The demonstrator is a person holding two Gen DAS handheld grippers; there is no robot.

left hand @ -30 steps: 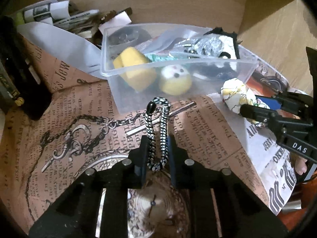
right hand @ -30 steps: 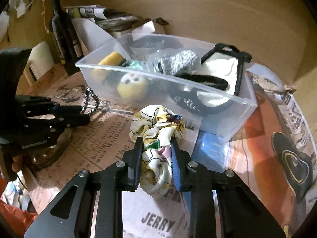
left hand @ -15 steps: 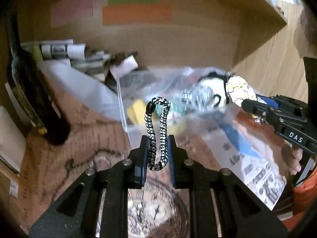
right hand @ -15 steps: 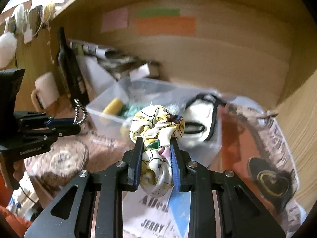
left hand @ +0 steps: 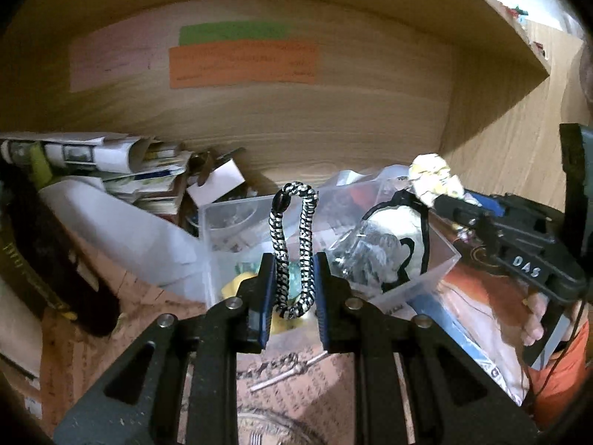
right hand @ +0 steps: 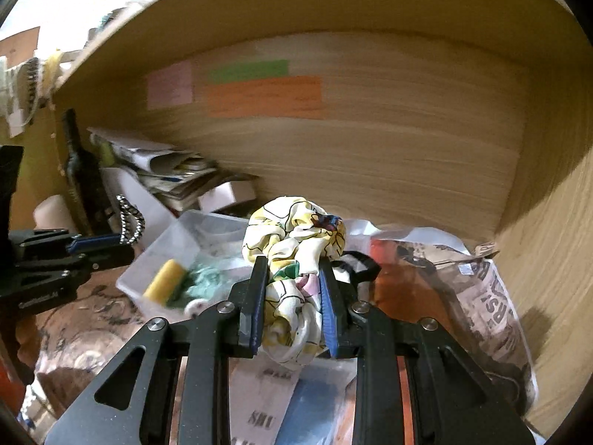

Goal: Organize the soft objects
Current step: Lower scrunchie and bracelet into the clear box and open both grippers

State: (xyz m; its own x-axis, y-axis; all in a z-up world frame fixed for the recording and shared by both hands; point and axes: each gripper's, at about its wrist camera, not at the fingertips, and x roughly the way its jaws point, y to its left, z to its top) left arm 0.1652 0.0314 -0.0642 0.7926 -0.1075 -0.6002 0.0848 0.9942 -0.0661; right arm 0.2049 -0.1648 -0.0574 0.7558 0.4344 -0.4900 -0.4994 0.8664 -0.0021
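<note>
Clear plastic bin (left hand: 441, 259) sits just ahead and below both loads: left gripper (left hand: 294, 289) pinches the black-white braided loop (left hand: 294, 244) upright, right gripper (right hand: 292, 307) is clamped on the floral scrunchie (right hand: 296, 244), so both drops go forward and down

The bin (left hand: 426, 282) sits on newspaper (right hand: 481, 296) before the back wall (left hand: 333, 118). Papers (left hand: 122, 170) and a bottle (right hand: 83, 178) lie to its left. A sponge (right hand: 165, 284) lies in the bin.
</note>
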